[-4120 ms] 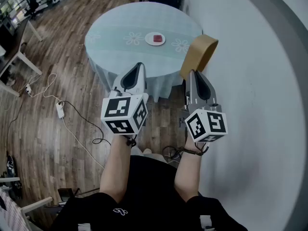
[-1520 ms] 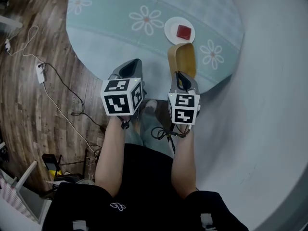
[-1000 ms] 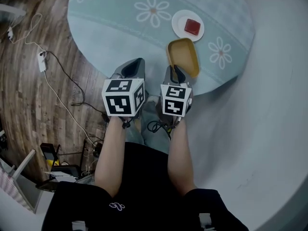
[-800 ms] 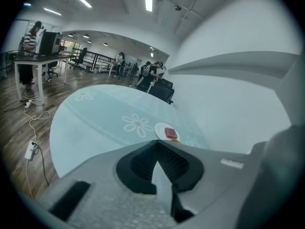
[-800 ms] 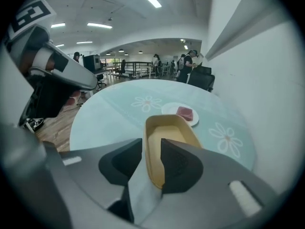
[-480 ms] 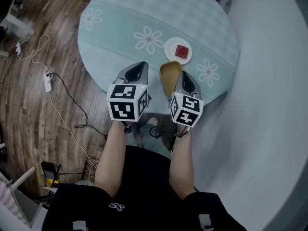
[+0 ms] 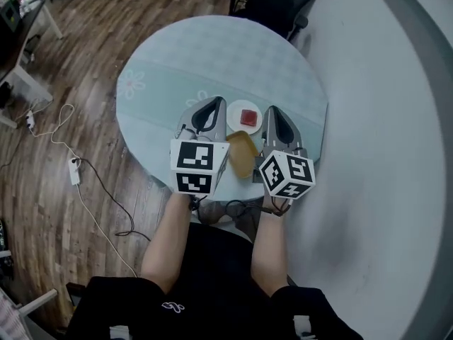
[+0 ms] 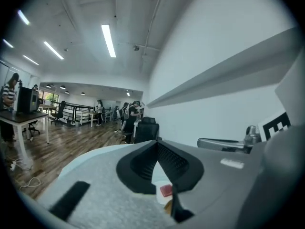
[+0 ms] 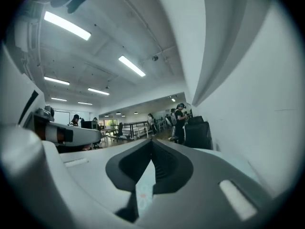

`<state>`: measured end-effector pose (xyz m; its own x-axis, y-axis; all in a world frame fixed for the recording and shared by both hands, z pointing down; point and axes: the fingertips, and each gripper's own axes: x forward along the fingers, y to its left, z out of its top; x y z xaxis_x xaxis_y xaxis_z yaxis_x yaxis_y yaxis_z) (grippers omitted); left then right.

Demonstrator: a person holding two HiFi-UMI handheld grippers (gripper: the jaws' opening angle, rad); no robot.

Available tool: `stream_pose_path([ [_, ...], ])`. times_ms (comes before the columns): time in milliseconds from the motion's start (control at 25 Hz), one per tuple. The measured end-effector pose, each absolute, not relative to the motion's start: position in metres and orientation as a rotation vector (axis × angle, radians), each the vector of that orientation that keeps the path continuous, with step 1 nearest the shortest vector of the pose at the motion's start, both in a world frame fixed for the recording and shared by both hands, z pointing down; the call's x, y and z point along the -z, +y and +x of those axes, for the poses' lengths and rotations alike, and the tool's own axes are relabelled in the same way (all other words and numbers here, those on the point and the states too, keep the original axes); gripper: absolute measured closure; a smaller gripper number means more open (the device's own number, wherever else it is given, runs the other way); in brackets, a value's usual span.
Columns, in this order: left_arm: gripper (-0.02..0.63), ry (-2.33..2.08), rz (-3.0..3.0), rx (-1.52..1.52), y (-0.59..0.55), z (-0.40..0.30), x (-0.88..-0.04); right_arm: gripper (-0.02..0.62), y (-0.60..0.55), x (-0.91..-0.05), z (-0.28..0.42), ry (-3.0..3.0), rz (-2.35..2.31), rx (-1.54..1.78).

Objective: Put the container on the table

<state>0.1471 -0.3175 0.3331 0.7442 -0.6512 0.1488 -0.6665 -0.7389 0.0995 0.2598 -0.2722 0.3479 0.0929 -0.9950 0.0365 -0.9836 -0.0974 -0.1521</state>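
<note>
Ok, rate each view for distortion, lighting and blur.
Head view: fisheye bows the round pale-teal table; even light, sharp throughout. Left gripper view: black circular vignette, the white ceiling strip light glares, and the grey left gripper is soft from closeness. Right gripper view: same vignette, bright ceiling tubes, right gripper likewise soft.

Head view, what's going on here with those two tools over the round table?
A person holds a tool in each hand over a round table. The tan container seems to rest on it near the front edge, between the left tool and the right tool, beside a white plate with a red block. Neither tool grips it: both have jaws together, nothing between.
</note>
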Motion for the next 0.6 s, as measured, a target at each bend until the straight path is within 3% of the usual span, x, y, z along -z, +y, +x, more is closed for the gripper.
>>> stream_pose_path([
  [600,0.604,-1.056,2.875,0.017,-0.338,0.159,-0.260,0.586,-0.287,-0.269,0.283,2.040,-2.346,0.024],
])
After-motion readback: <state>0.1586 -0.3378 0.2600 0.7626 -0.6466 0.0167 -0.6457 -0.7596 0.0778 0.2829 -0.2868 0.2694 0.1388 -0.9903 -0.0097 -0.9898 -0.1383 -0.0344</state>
